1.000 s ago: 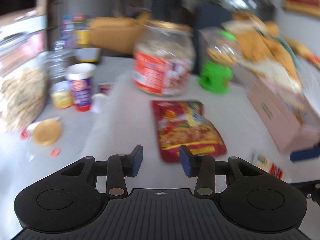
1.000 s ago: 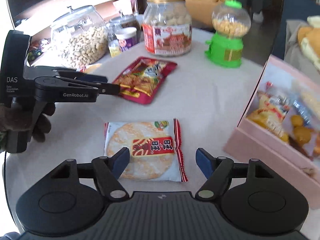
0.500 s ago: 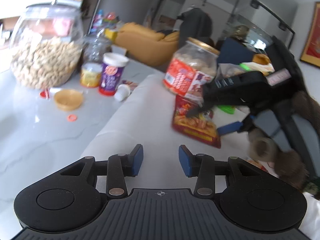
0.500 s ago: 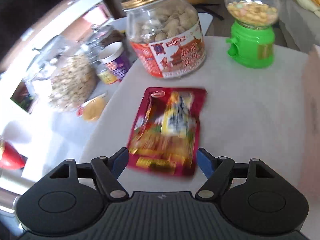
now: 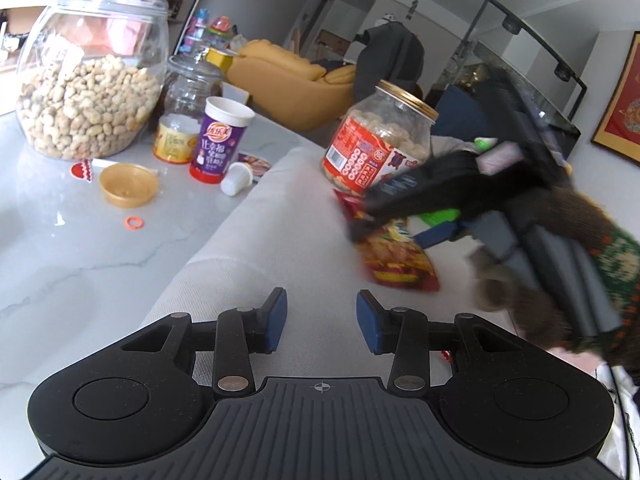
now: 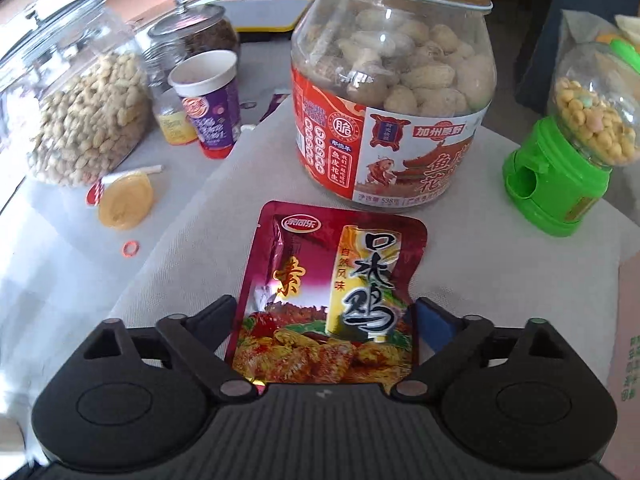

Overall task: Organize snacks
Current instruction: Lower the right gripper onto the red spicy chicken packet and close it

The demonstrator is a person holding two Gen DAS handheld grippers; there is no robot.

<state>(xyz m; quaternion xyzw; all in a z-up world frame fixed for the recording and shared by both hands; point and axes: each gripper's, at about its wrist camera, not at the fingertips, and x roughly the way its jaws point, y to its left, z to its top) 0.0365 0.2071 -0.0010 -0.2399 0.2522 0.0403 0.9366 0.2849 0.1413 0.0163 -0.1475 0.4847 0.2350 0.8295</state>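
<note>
Your right gripper (image 6: 324,344) has just been widening its jaws and now straddles the red snack packet (image 6: 332,292), not yet clamped. The packet lies flat mid-tabletop, before the peanut jar (image 6: 394,92). Your left gripper (image 5: 320,320) hangs part-open, empty. Sorting looks barely underway.

the snack pouch (image 6: 332,300) is dark red with a yellow band and black characters. the peanut jar (image 6: 394,92) has a gold lid and a red-orange label with a white panel. the candy dispenser (image 6: 560,184) is bright green under a clear globe of yellow sweets. the cup (image 5: 218,138) is purple with a white rim and red base. the cloth (image 5: 256,248) is pale grey, the surface (image 5: 60,240) white with grey veins. the sleeve (image 5: 616,256) is green knit with orange and white patterning.
</note>
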